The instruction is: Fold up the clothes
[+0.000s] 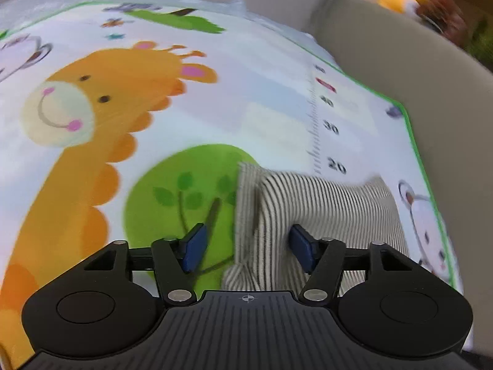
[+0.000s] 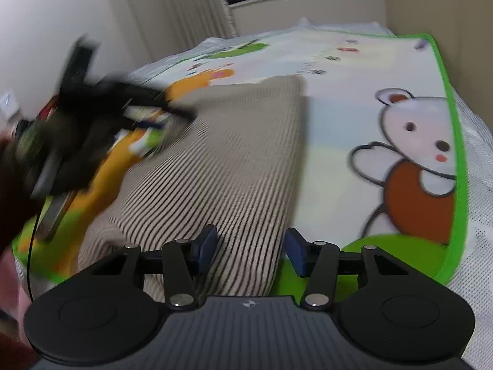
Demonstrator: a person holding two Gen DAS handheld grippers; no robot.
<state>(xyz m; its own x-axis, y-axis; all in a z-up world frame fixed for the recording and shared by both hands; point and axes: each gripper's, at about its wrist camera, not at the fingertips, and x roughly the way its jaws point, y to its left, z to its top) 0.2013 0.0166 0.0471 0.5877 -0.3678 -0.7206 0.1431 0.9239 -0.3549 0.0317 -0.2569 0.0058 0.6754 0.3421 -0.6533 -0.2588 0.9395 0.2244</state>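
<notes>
The beige knit garment with thin dark stripes (image 2: pixel 234 160) lies folded on the cartoon-printed play mat with a green border (image 2: pixel 339 160), ribbed and soft-looking. My right tongs (image 2: pixel 251 251) hang low over its near edge, blue pads (image 2: pixel 205 248) spread apart, gripping nothing. My left tongs (image 1: pixel 246 248) hover spread too, straddling the garment's (image 1: pixel 320 212) left edge. The mat's orange giraffe (image 1: pixel 101 117) looks glossy and flat.
</notes>
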